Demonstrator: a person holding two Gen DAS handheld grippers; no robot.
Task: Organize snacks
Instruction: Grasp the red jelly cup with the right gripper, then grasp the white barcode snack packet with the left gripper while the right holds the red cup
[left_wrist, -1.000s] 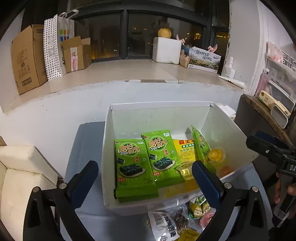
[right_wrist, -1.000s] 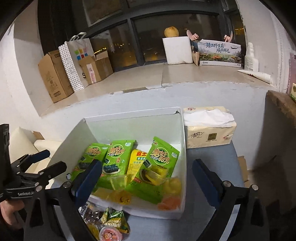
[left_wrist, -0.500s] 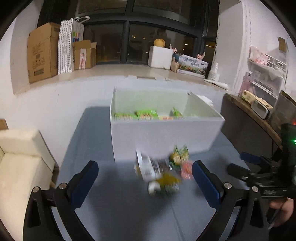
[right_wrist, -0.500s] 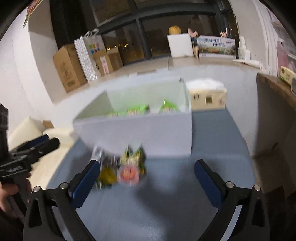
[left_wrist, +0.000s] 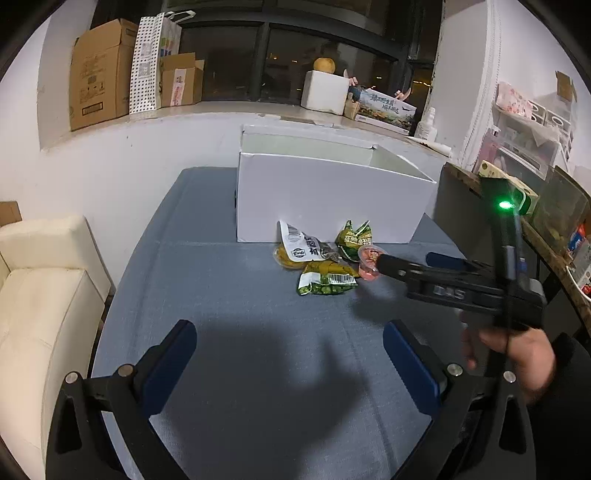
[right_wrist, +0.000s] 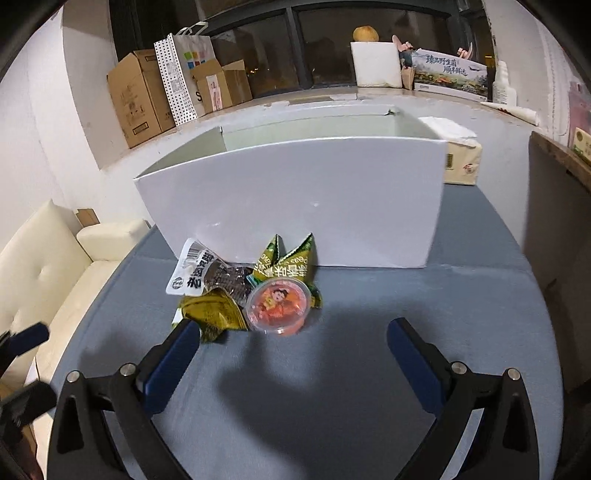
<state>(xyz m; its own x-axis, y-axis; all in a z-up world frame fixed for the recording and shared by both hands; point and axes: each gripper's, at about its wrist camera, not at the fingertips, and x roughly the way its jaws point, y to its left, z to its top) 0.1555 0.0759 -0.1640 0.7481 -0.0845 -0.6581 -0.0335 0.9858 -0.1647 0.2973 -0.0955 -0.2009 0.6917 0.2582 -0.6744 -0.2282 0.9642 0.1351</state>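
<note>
A small pile of snacks lies on the blue table (left_wrist: 258, 369) in front of a white box (left_wrist: 325, 195), which also shows in the right wrist view (right_wrist: 295, 199). The pile holds a red jelly cup (right_wrist: 277, 305), a green peaked packet (right_wrist: 286, 264), a white-and-dark packet (right_wrist: 201, 275) and an olive-green packet (right_wrist: 212, 314). My right gripper (right_wrist: 291, 334) is open, low over the table, just in front of the jelly cup. It also shows in the left wrist view (left_wrist: 413, 264). My left gripper (left_wrist: 290, 338) is open and empty, further back from the pile.
A tissue pack (right_wrist: 461, 162) stands right of the box. A cream sofa (left_wrist: 40, 295) is at the left. A dark wooden cabinet (right_wrist: 561, 236) stands at the table's right edge. Cardboard boxes (left_wrist: 99, 88) and a foam box (left_wrist: 325, 90) sit on the window ledge.
Both grippers have dropped from above the box and pulled back to table level. The box's inside is now out of sight. My right gripper has come close to the pile.
</note>
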